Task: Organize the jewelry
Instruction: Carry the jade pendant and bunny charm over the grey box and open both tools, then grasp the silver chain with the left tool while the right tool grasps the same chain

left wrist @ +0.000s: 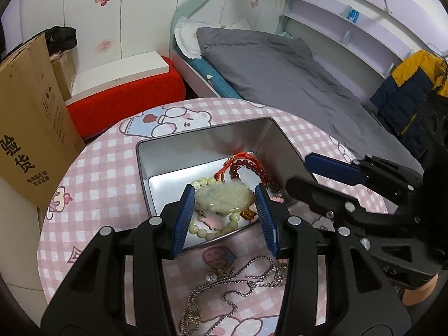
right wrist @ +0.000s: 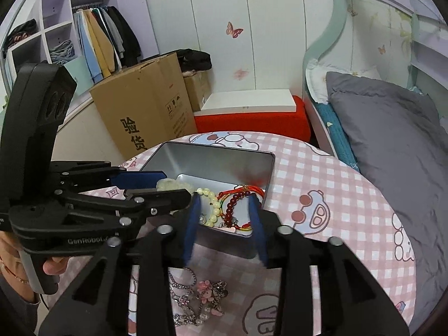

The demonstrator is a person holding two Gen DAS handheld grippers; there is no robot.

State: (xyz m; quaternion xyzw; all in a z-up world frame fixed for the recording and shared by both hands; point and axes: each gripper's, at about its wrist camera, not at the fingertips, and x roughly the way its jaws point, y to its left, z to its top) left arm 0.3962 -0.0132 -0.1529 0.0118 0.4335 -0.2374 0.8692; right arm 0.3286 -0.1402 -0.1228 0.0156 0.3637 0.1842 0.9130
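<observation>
Over the metal tin point(left wrist: 196, 151), my left gripper point(left wrist: 225, 201) clamps a pale jade pendant point(left wrist: 224, 198); my right gripper point(right wrist: 225, 212) hangs part-open, empty.

Butterfly-papered wall point(right wrist: 221, 42), grey-covered bed point(left wrist: 280, 72), cardboard box point(right wrist: 145, 103), open wardrobe point(right wrist: 70, 28).

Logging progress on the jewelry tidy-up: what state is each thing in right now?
Silver rectangular metal tin: lidless, holds jewelry.
Pale green carved jade pendant: between left tool pads, over tin.
Dark red bead bracelet: in tin.
Cream bead bracelet: in tin.
Silver chain necklaces: tangled on tablecloth.
Right tool: open, empty.
</observation>
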